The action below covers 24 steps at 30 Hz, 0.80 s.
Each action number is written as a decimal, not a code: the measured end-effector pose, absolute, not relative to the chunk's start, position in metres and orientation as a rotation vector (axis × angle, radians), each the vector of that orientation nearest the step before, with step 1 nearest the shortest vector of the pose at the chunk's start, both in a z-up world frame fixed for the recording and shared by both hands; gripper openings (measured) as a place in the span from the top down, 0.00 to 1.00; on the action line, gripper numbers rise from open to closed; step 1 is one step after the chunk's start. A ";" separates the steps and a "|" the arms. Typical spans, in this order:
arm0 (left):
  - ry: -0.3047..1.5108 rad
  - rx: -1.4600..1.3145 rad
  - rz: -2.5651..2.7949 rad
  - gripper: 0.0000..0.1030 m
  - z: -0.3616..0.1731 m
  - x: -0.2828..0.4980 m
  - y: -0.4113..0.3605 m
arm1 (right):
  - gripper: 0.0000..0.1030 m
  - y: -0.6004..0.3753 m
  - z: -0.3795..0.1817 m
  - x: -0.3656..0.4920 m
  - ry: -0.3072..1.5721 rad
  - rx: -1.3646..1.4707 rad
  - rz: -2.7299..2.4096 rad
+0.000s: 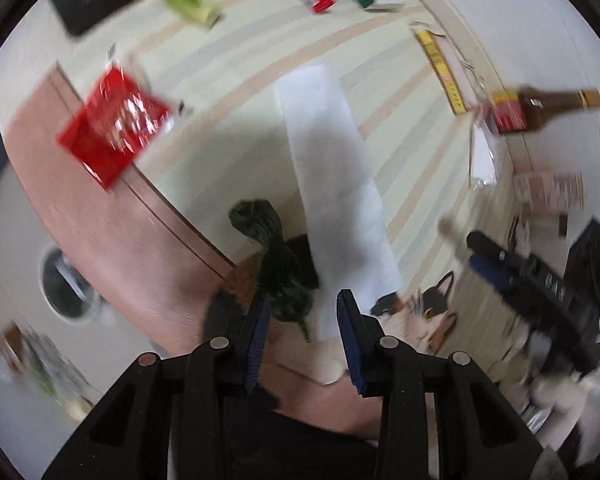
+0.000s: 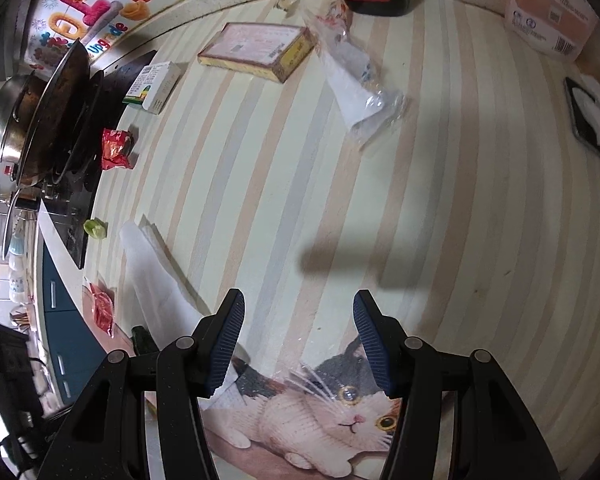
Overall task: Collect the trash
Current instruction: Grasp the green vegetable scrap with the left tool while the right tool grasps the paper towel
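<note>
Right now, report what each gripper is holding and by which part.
Nothing is held. The left gripper is open above the white paper strip, and the right gripper is open over the striped counter.

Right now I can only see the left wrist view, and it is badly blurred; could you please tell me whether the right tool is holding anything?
Observer: No. The right tool is open and empty, and it is above the cat-print mat.
Operator: Thank you. Is there anything on the black hob at the far end of the counter?
Observer: Yes. A dark wok sits tilted on the hob, with a steel pot right behind it.
</note>
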<state>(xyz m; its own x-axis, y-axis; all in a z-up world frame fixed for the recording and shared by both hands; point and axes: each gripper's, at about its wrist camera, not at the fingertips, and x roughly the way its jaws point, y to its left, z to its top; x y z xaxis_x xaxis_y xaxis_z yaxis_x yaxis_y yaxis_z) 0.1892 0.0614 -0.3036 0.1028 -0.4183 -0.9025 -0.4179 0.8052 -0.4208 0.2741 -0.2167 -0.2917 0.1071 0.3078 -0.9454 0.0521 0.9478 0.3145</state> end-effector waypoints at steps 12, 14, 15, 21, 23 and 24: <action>1.475 -0.577 0.160 1.00 -0.307 0.199 0.057 | 0.43 -0.185 -0.284 0.266 1.429 0.164 0.263; 1.461 -0.530 0.206 1.00 -0.305 0.190 0.067 | 0.42 -0.169 -0.285 0.263 1.434 0.124 0.308; 1.454 -0.511 0.231 1.00 -0.303 0.185 0.073 | 0.42 -0.157 -0.286 0.261 1.436 0.102 0.343; 1.443 -0.584 0.262 1.00 -0.311 0.168 0.099 | 0.42 -0.098 -0.306 0.256 1.445 -0.002 0.437; 1.423 -0.646 0.244 0.99 -0.313 0.165 0.104 | 0.41 -0.079 -0.316 0.254 1.442 -0.078 0.446; 1.418 -0.679 0.237 0.99 -0.315 0.164 0.105 | 0.40 -0.069 -0.323 0.253 1.444 -0.152 0.445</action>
